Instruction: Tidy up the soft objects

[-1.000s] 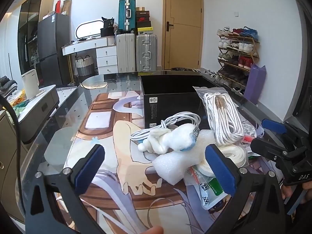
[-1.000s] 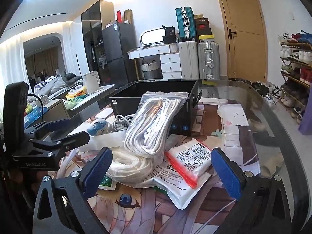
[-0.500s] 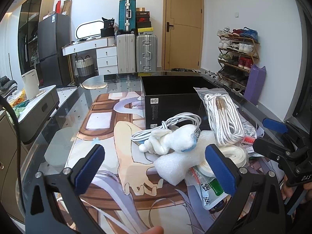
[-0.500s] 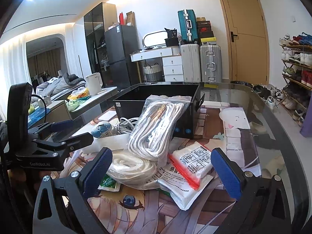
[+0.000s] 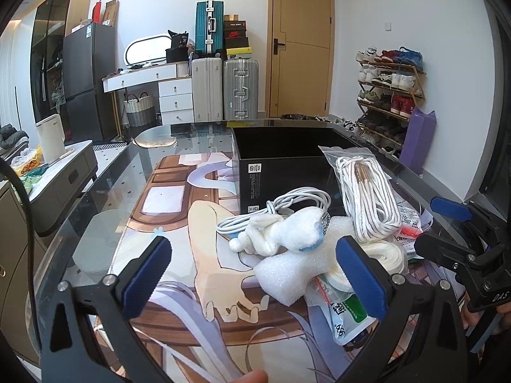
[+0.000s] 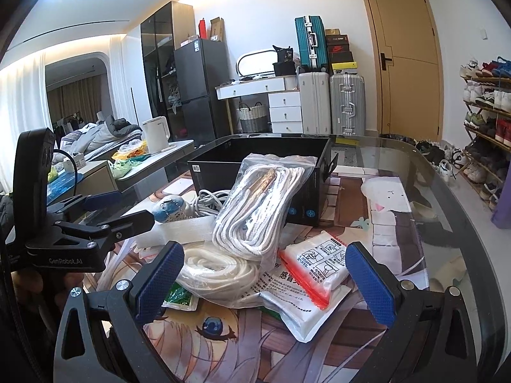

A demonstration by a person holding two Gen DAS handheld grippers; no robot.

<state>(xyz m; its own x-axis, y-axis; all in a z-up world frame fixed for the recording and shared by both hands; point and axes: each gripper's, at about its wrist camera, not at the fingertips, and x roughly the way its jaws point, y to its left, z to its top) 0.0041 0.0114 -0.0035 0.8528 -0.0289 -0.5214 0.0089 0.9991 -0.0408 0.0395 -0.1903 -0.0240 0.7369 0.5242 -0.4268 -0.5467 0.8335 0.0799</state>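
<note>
The left gripper [image 5: 255, 274] hangs wide open above the glass table [image 5: 105, 191], empty. Toward one o'clock, a white plush toy [image 5: 281, 234] lies on a foam block [image 5: 295, 271], with a coiled white cable [image 5: 278, 206] just behind. A bagged rope [image 5: 367, 198] leans on the black box [image 5: 287, 166] at twelve. The right gripper [image 5: 447, 226] sits at three o'clock.

Glass table [image 5: 95, 223] lying over a printed anime mat [image 5: 204, 274]. Wooden door [image 5: 300, 44] standing closed in the far wall. Teal suitcase [image 5: 205, 27] sitting atop a white suitcase [image 5: 207, 89], with a silver suitcase [image 5: 240, 88] just beside. White drawer desk [image 6: 271, 102] carrying an oval mirror [image 6: 257, 62]. Woven basket [image 5: 140, 110] sitting under the desk. Shoe rack [image 5: 388, 95] holding rows of shoes along the right wall, purple bag [image 5: 416, 140] leaning near it. Dark fridge [image 6: 199, 89] standing left of the desk. White kettle [image 6: 155, 134] resting on a side counter.
</note>
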